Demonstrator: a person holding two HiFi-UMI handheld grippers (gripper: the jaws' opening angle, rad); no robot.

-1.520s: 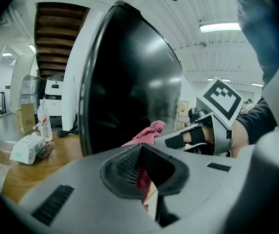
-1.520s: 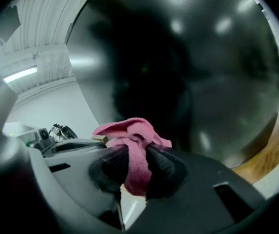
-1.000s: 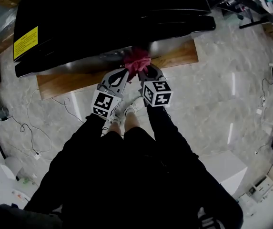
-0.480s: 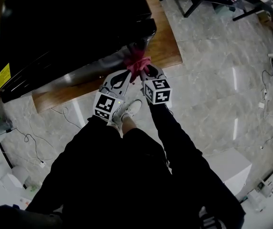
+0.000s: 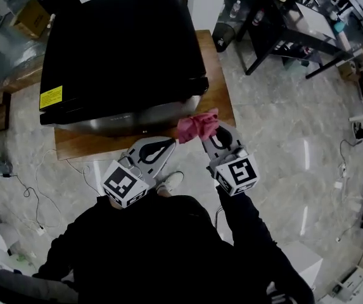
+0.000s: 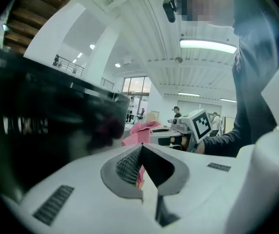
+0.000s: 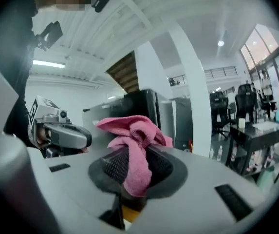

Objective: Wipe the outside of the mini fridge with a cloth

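In the head view, the black fridge [image 5: 118, 49] stands on a wooden board [image 5: 222, 100] on the floor. The right gripper [image 5: 214, 135] pinches a pink cloth [image 5: 197, 126] near the front corner of the fridge. The left gripper [image 5: 167, 147] is close by, apart from the cloth. In the left gripper view, its jaws are pressed together and the cloth lies beyond them. In the right gripper view, the cloth is bunched between the jaws.

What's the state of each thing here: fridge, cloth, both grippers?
Fridge: door shut, standing on the wooden board.
Cloth: bunched up, clamped in the right gripper, apparently clear of the fridge.
Right gripper: shut on the cloth.
Left gripper: jaws together, holding nothing.
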